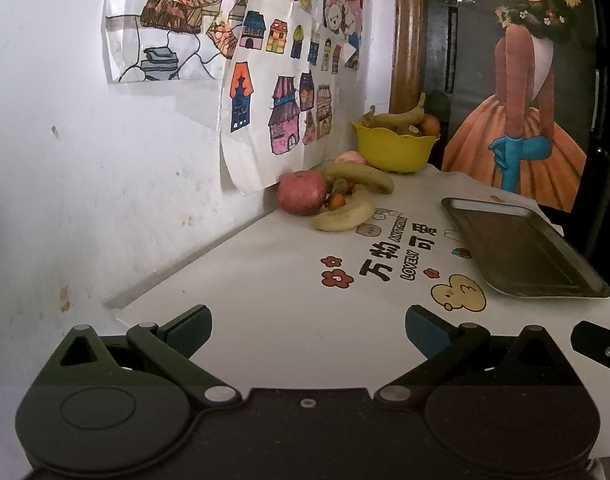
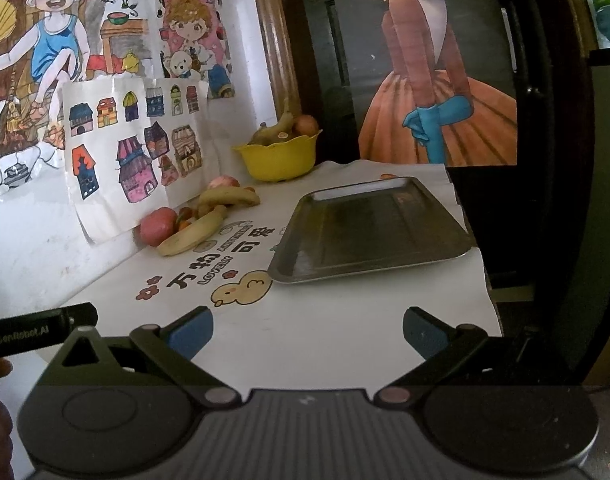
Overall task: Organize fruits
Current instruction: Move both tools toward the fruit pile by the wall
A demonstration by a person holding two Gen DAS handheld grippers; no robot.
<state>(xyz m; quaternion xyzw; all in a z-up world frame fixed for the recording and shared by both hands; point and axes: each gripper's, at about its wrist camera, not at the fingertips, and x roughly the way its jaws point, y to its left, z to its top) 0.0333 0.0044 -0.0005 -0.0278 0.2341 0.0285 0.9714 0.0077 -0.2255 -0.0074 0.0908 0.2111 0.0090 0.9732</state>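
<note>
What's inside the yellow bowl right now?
The yellow bowl holds a banana and an orange fruit poking above the rim. Whatever lies deeper is hidden by the bowl's wall.

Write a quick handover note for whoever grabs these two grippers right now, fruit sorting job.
Left gripper: open, empty, hovering over the near table edge.
Right gripper: open, empty, same height, facing the metal tray.
Loose fruit by the wall: a red apple, two bananas, some small orange pieces between them, and a pinkish fruit behind.
Yellow bowl at the back already holds a banana and an orange fruit.
Tray is bare.
Done: nothing visibly sorted from the loose pile.
Left: all the loose fruit, probably nearest apple first.
</note>
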